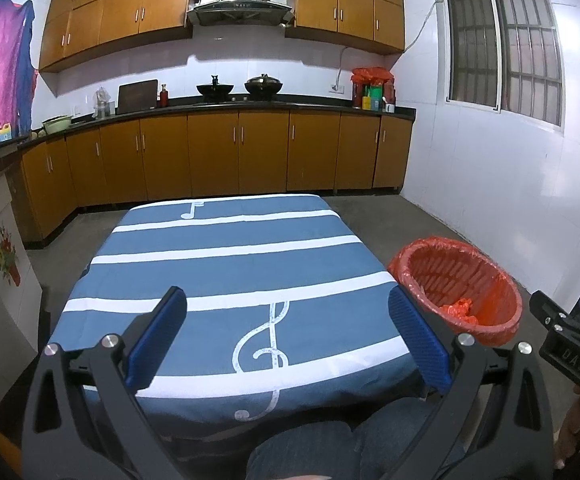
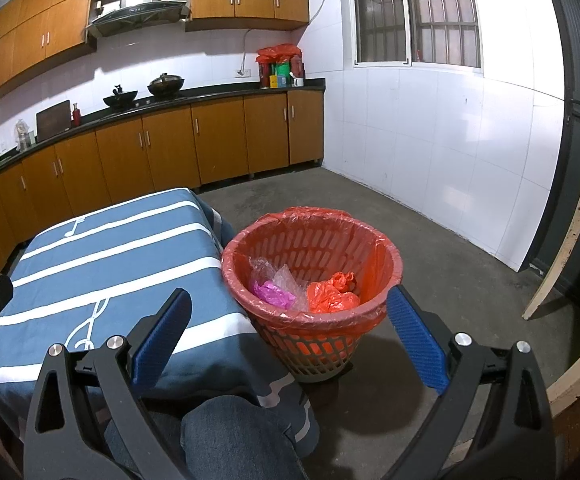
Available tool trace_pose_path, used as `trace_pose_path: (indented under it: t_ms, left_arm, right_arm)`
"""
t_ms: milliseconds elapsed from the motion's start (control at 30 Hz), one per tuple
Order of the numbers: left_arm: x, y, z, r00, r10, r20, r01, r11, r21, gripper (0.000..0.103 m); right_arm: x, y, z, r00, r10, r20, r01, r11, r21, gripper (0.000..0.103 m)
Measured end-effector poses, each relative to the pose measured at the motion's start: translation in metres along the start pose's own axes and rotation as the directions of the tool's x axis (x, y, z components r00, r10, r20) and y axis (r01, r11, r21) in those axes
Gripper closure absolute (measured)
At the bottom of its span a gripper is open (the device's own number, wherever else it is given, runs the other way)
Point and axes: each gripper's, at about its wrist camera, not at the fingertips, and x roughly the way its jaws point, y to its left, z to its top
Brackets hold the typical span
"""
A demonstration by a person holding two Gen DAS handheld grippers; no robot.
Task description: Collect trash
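Your left gripper hangs spread wide and empty over the blue striped tablecloth, which shows no litter anywhere. At your two o'clock, touching the table's corner, stands the red-lined basket, already holding a pink wrapper, clear film and an orange bag. Your right gripper, also spread and empty, hovers before it. Collection looks essentially finished, judging from this.

Cloth tablecloth – matt; plastic basket, glossy liner.
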Motion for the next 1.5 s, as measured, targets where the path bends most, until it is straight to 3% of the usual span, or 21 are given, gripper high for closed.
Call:
trace_pose_path:
  t_ms: [1500]
  left_arm:
    - [0.0002,-0.0053,-0.0006,1.0,0.002,-0.007,-0.002,1.0,0.004,0.004]
  right_arm:
    - [-0.0001,-0.0009,-0.0041,1.0,0.002,-0.006,-0.002,1.0,0.0,0.006]
